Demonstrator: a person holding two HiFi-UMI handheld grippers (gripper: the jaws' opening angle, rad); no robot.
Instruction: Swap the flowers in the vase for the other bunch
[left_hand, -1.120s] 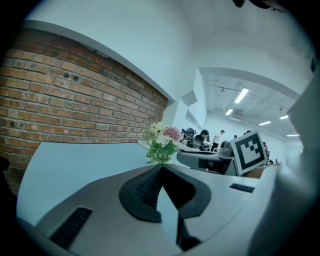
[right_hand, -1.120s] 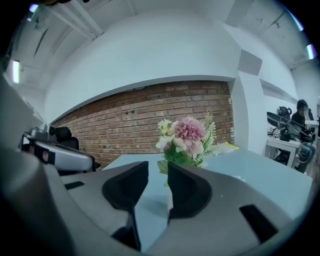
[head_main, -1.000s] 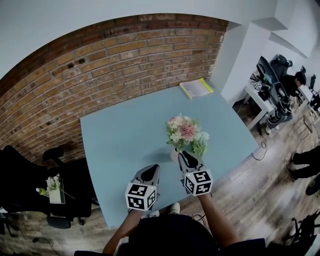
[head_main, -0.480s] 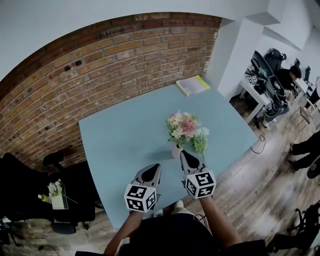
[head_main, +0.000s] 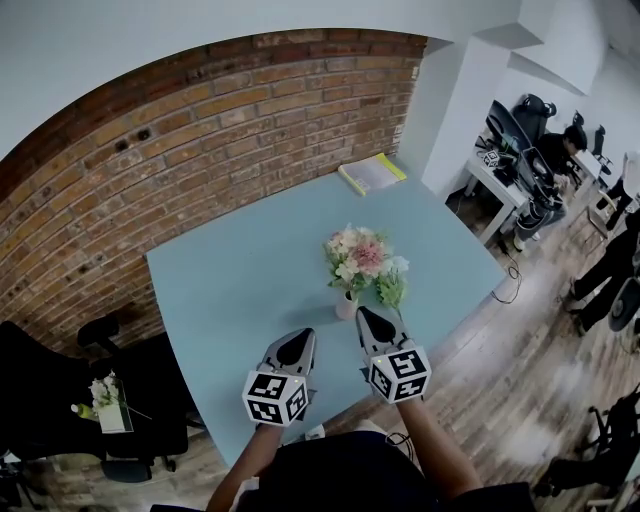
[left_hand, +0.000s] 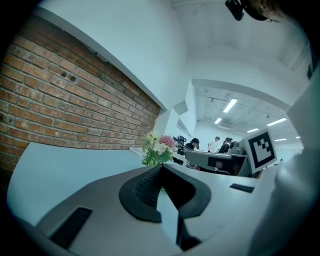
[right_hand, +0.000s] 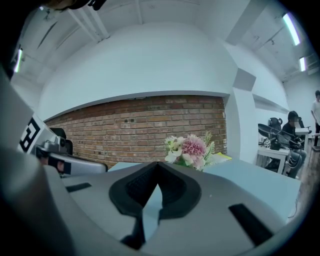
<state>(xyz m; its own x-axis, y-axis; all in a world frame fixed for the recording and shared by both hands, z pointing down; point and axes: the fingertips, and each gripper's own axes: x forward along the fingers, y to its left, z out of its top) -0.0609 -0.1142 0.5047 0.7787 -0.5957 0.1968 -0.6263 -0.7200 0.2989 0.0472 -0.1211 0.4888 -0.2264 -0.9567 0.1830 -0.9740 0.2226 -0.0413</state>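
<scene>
A bunch of pink and white flowers (head_main: 357, 258) stands in a small pale vase (head_main: 346, 306) near the front of the light blue table (head_main: 230, 290). My right gripper (head_main: 364, 313) is shut and empty, its tip just right of the vase. My left gripper (head_main: 303, 334) is also shut with nothing in it, a little left of and nearer than the vase. In the left gripper view the flowers (left_hand: 156, 148) rise beyond the closed left gripper (left_hand: 161, 166). In the right gripper view the flowers (right_hand: 189, 150) stand just past the right gripper (right_hand: 158, 164). The other bunch (head_main: 103, 393) sits in a white holder on a black chair at the far left.
A yellow and white book (head_main: 372, 173) lies at the table's far right corner. A brick wall (head_main: 200, 130) runs behind the table. Black chairs (head_main: 60, 400) stand left of it. Desks and people (head_main: 540, 160) fill the room to the right, over a wooden floor.
The head view has swung slightly. Both grippers stay by the table's front edge, the right one close to the vase. Nothing was taken hold of or let go.
</scene>
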